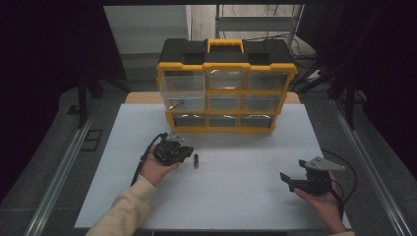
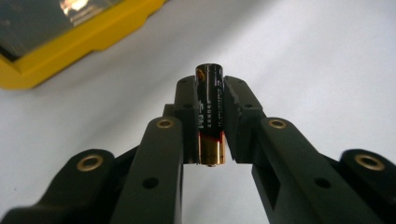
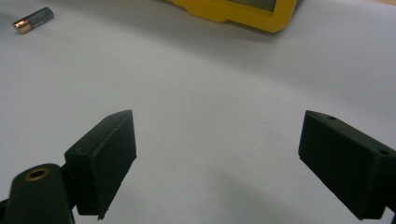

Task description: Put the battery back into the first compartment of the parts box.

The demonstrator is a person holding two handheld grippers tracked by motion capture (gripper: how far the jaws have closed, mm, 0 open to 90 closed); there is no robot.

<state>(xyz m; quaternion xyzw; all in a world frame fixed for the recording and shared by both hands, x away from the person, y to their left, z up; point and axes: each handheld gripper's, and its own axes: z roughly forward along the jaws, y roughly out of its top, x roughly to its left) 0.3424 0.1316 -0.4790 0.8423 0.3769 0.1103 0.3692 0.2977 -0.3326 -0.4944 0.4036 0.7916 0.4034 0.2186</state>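
Left gripper view is showing you the battery (image 2: 209, 116) clamped between the pads of your left gripper (image 2: 210, 93), jaws standing narrow on it. Its long axis is running along the jaws: copper end facing back toward the camera, black end poking out past the fingertips, above the white worktop (image 2: 303, 56). In the high view your left hand (image 1: 155, 169) is cupping that gripper (image 1: 179, 151) from below, left of the worktop's middle, in front of the yellow organizer (image 1: 226, 129) at the far edge. A second battery (image 1: 196, 161) is lying loose just beside it, lengthwise toward the far edge. Near the near right corner, your right hand (image 1: 324, 204) is holding the right gripper (image 1: 294, 173) with jaws spread wide, gripping nothing.
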